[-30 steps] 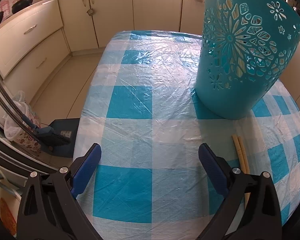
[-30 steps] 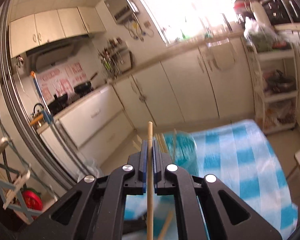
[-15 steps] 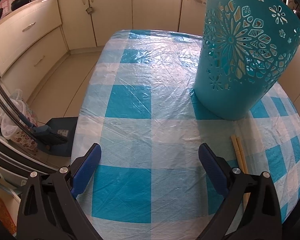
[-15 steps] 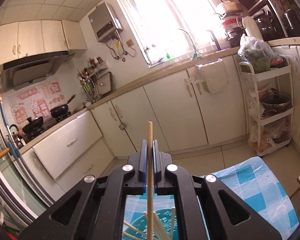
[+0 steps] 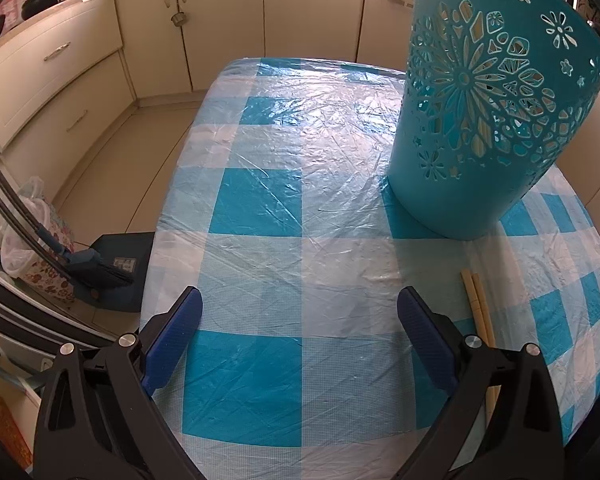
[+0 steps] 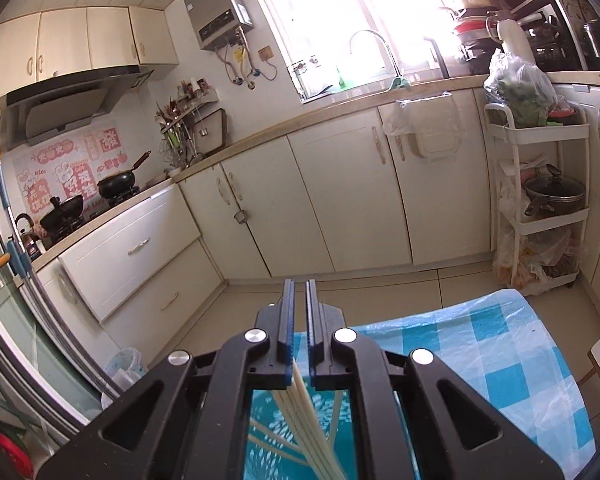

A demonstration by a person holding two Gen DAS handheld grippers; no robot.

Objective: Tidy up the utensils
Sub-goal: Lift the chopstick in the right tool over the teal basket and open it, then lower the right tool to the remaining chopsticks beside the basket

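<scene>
A teal cut-out holder [image 5: 484, 120] stands on the blue checked table [image 5: 300, 184] at the right, with pale chopsticks showing through its holes. Two more chopsticks [image 5: 478, 312] lie on the cloth near my left gripper's right finger. My left gripper [image 5: 298, 320] is open and empty, low over the table's near edge. My right gripper [image 6: 299, 300] hovers above the holder [image 6: 300, 440]; its jaws stand slightly apart and nothing reaches up between them. Several chopsticks [image 6: 308, 420] lean inside the holder just below the jaws.
Cream kitchen cabinets [image 6: 340, 200] line the far wall and the left side. A white rack [image 6: 540, 200] with a pot stands at the right. A dustpan and brush [image 5: 112, 272] and a bag lie on the floor left of the table.
My right gripper's jaws have parted and the chopstick they held has dropped down into the holder. The left gripper has barely moved.
</scene>
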